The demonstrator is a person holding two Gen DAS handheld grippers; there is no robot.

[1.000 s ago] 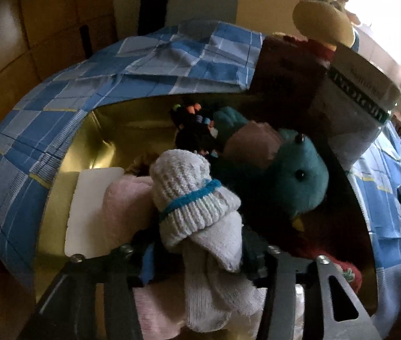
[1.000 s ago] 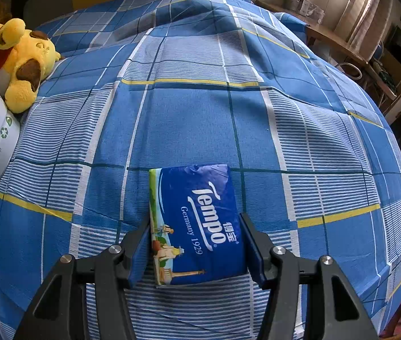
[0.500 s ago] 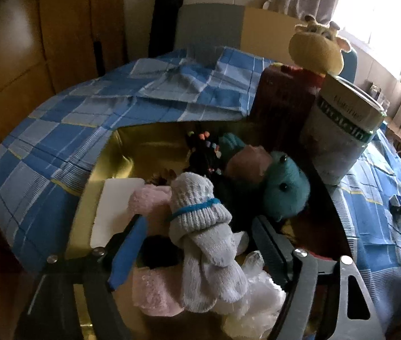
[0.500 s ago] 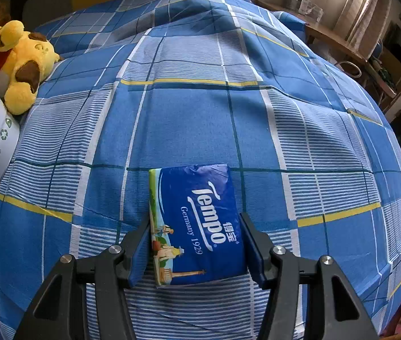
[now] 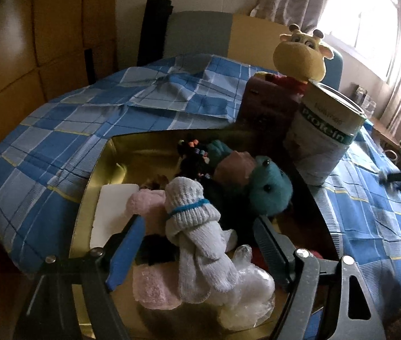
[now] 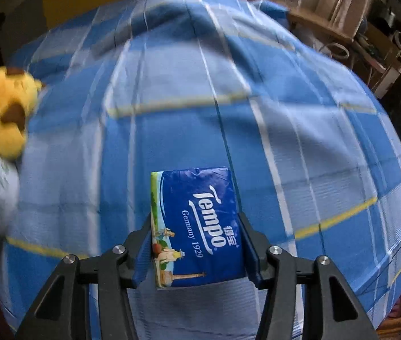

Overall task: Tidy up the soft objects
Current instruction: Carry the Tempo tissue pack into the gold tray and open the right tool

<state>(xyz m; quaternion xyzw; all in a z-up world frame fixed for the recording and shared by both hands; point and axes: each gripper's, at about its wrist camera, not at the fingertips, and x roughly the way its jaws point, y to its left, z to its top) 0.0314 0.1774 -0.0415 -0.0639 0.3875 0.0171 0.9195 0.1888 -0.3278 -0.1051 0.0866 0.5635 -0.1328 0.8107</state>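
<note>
The left gripper (image 5: 199, 245) stands with jaws wide, clear of the white sock (image 5: 193, 228), which lies released inside the gold tin (image 5: 102, 167) among other soft items. Right of the gold tin, the right gripper (image 6: 196, 250) clamps the tissue pack (image 6: 196, 226) off the blue plaid cover (image 6: 299, 147), probably for transfer

tissue pack (image 6: 197, 226): from my right cam I read "Tempo" big in white, "Germany 1929" under it, plus two Chinese characters I can't make out
tin can (image 5: 325, 133): green band says "Protein"; there's fainter wording above, maybe a brand, too blurry for me
</note>
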